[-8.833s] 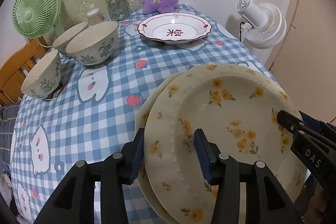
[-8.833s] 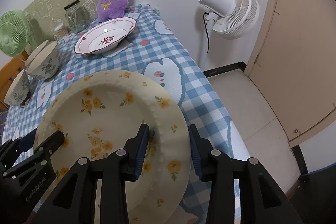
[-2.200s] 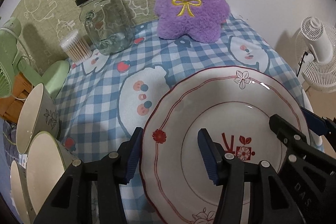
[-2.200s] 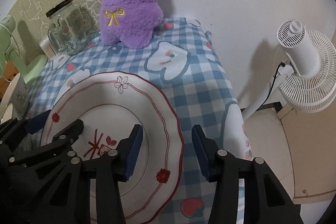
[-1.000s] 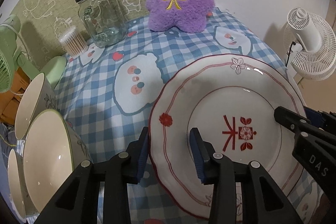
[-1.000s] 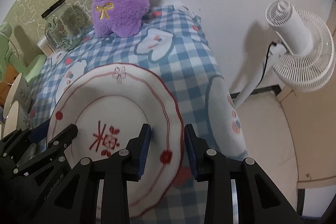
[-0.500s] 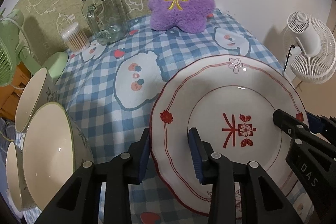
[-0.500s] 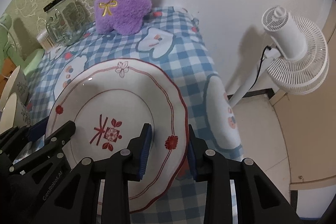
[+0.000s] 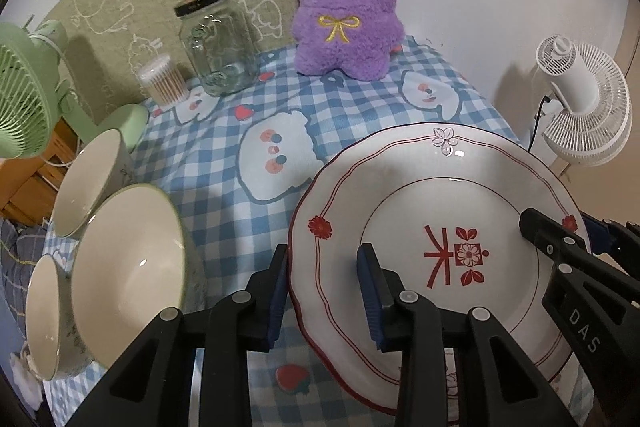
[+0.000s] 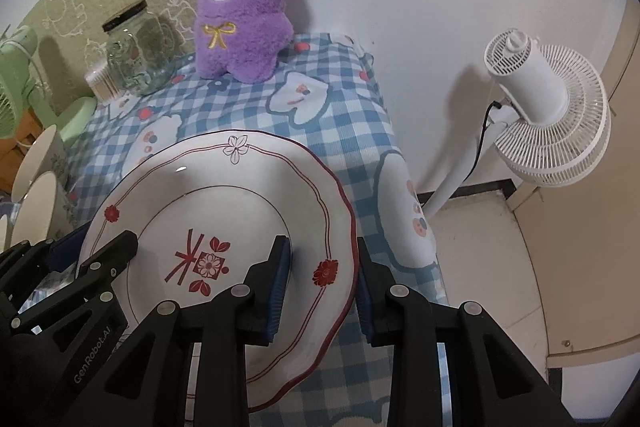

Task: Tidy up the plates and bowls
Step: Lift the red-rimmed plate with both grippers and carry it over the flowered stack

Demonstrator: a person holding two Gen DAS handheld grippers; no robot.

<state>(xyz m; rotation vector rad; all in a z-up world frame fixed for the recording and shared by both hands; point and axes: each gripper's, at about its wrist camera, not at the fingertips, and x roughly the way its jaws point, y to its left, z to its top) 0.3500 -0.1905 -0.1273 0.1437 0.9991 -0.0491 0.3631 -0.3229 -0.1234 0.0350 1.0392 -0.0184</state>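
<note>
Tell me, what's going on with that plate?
A person works two hand-held grippers. The left gripper and the right gripper each clamp an opposite edge of the red-patterned plate, holding it tilted above the checked tablecloth. Three bowls sit to the left; a plush toy and a jar stand at the back.

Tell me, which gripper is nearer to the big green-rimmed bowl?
Left. The left gripper clamps the red-patterned plate on the rim beside the green-rimmed bowl; the right gripper holds the opposite rim, the plate between them.
</note>
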